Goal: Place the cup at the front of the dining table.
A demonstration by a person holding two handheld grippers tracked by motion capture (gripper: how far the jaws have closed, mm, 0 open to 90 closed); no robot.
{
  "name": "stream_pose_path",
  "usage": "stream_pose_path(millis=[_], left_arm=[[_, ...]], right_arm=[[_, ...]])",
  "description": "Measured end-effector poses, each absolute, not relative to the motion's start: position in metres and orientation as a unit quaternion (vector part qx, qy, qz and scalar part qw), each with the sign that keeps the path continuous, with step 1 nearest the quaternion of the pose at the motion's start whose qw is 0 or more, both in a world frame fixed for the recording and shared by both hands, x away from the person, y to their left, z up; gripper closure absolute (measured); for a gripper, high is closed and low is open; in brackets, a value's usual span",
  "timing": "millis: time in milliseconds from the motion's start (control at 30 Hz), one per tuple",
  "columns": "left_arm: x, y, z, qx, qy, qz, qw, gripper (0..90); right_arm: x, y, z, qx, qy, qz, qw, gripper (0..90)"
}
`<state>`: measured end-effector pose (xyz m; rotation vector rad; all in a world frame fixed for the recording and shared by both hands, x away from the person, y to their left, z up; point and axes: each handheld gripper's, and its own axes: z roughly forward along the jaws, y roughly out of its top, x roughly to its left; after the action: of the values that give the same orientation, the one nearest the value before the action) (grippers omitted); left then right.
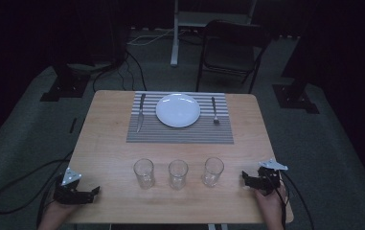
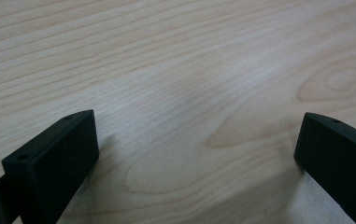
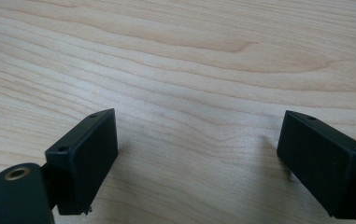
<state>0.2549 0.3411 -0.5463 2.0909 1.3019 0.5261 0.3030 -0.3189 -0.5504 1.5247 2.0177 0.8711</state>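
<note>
Both my hands are resting at the near edge of the table, each one holding a gripper. My left gripper is lying at the near left corner, pointing right toward the middle, and in the left gripper view its jaws are standing wide apart over bare wood, gripping nothing. My right gripper is sitting at the near right corner, pointing left, and in the right gripper view its jaws are gaping just as wide over the wood grain, also holding nothing. Between the two grippers three glasses are standing upright in a row: left glass, middle glass, right glass. Farther off, a striped mat is lying at the far edge, carrying a white plate with a knife to its left and a fork to its right.
</note>
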Motion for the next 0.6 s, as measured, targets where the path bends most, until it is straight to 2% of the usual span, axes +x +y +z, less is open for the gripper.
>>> stream_pose_path(millis=[600], left_arm=[[0.2538,0.3433,-0.5459,0.801,0.476,0.191,0.309,0.3]], right_arm=[[0.3029,-0.3189,-0.5504,0.555,0.734,0.317,0.231,12.1]])
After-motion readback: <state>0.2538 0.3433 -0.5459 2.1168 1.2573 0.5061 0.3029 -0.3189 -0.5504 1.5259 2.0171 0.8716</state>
